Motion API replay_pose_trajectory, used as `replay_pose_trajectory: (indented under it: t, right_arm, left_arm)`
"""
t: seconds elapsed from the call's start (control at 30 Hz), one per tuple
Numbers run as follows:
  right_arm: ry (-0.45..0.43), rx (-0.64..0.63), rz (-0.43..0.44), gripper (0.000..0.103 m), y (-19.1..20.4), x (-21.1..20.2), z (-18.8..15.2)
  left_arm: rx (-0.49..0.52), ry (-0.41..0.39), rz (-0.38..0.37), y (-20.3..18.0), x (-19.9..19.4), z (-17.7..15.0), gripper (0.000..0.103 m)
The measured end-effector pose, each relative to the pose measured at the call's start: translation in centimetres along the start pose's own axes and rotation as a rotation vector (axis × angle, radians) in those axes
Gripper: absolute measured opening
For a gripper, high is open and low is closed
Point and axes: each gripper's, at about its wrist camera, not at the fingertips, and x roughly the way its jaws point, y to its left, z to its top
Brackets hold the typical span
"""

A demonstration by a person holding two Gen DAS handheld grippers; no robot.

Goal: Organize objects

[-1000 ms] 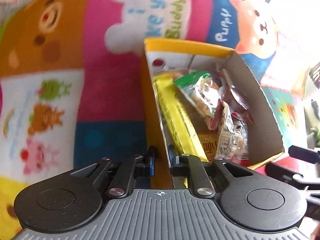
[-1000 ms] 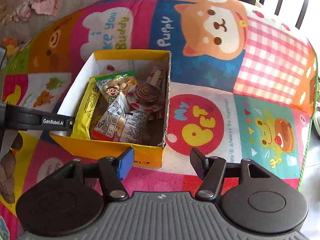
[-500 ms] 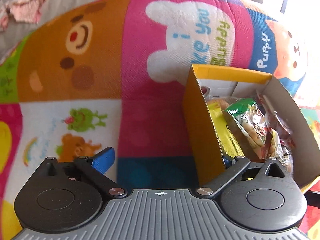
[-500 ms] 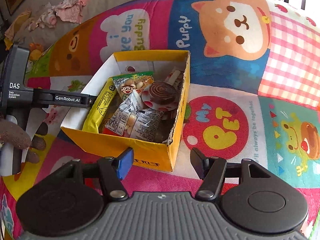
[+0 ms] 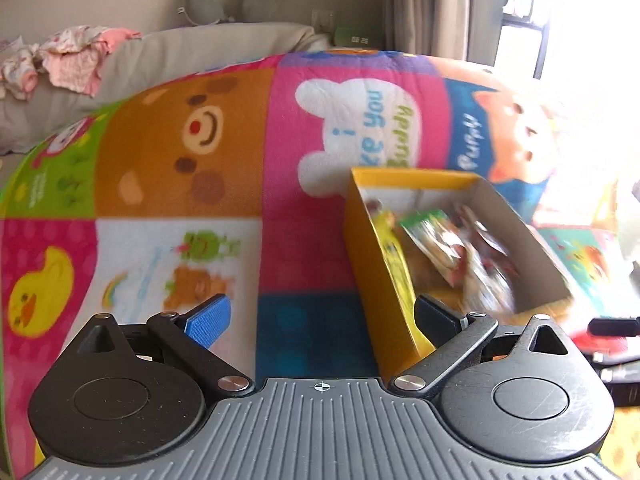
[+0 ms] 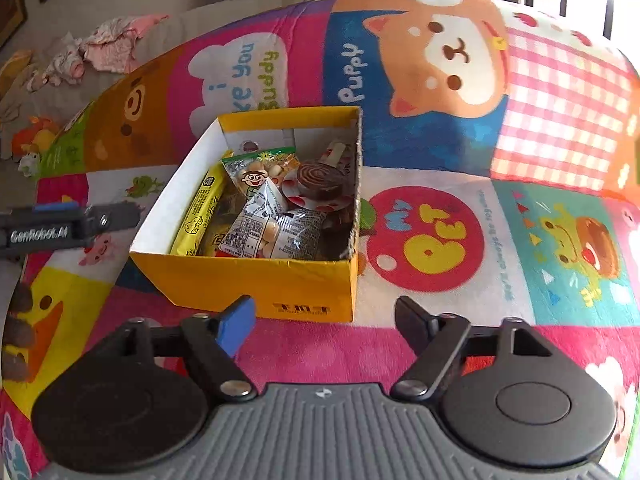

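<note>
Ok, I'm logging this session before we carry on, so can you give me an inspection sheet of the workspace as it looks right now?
Surface: colourful cartoon animal play mat, lying flat.
Job's things: open yellow cardboard box on the mat, filled with snack packets, a long yellow packet along its left wall and a brown swirl lollipop.
Clutter: pink and white clothes on the grey cushion beyond the mat.
Grippers: left gripper open, beside the box's left wall; right gripper open, in front of the box, empty.
Cables: nothing seen.
Surroundings: curtain and bright window.
</note>
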Motion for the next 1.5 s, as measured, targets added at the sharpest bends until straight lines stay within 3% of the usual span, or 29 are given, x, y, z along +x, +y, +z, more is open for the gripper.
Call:
replay_pose_trajectory:
  t: [0.1, 0.23, 0.37, 0.47, 0.5, 0.7, 0.97, 1.5]
  right_arm:
    - [-0.015, 0.069, -0.047, 0.102, 0.4, -2.6, -3.0]
    - [0.085, 0.084, -0.091, 0.103, 1.6, -4.5, -8.1]
    - [0.131, 0.051, -0.143, 0.103, 2.0, -5.5, -11.9]
    - [0.172, 0.011, -0.164, 0.103, 1.7, -4.8, -14.0]
    - [0.140, 0.002, -0.156, 0.103, 1.7, -4.9, -14.5]
    - [-0.019, -0.071, -0.085, 0.103, 0.8, -4.8, -15.5]
    - [-0.170, -0.075, -0.147, 0.103, 1.0, -4.2, -16.2]
    - [-0.166, -0.048, -0.120, 0.103, 0.7, -4.3, -16.7]
  left_arm:
    - [-0.002, 0.033, -0.011, -1.0, -3.5, -3.9, 0.101]
    - [0.014, 0.106, -0.023, -2.8, -6.5, -9.5, 0.101]
    - [-0.055, 0.169, 0.040, -3.7, -6.8, -13.8, 0.101]
    - [-0.007, 0.104, 0.102, -5.3, -7.2, -15.7, 0.101]
    - [0.013, 0.081, 0.119, -5.9, -7.3, -16.1, 0.101]
    - [0.013, -0.040, 0.125, -7.2, -7.3, -17.5, 0.101]
    - [-0.001, -0.040, 0.122, -7.3, -7.1, -17.5, 0.102]
    - [0.003, -0.040, 0.120, -7.1, -7.2, -17.5, 0.102]
